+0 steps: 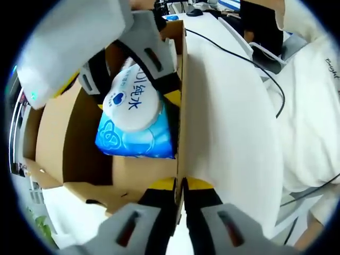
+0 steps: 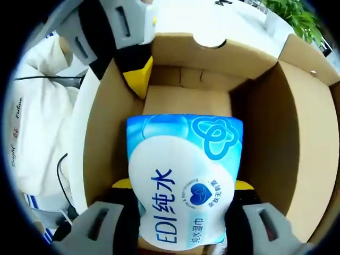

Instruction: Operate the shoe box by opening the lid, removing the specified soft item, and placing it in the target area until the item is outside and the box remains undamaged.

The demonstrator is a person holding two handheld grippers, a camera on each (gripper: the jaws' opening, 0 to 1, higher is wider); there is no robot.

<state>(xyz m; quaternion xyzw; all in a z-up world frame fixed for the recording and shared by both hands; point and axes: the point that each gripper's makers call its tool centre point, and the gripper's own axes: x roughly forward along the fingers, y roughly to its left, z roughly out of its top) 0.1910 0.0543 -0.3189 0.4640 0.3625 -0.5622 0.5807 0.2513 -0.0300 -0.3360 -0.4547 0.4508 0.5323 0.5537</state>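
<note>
An open brown cardboard shoe box (image 1: 79,154) lies on a white table. Inside it is a blue and white pack of wet wipes (image 1: 135,117) with a round white lid. My right gripper (image 1: 133,87) reaches in from the upper left and is shut on the pack's near end. My left gripper (image 1: 180,186) is shut on the box's thin side wall (image 1: 182,106). In the right gripper view the pack (image 2: 183,159) sits between my right gripper's (image 2: 182,184) jaws, over the box floor (image 2: 186,101). The left gripper (image 2: 135,74) clamps the wall at the upper left.
A black cable (image 1: 239,58) runs across the white table (image 1: 228,138). White clothing (image 1: 313,106) lies at the right. A green plant (image 2: 295,18) stands beyond the box. Box flaps (image 2: 305,56) stand open at the far corner.
</note>
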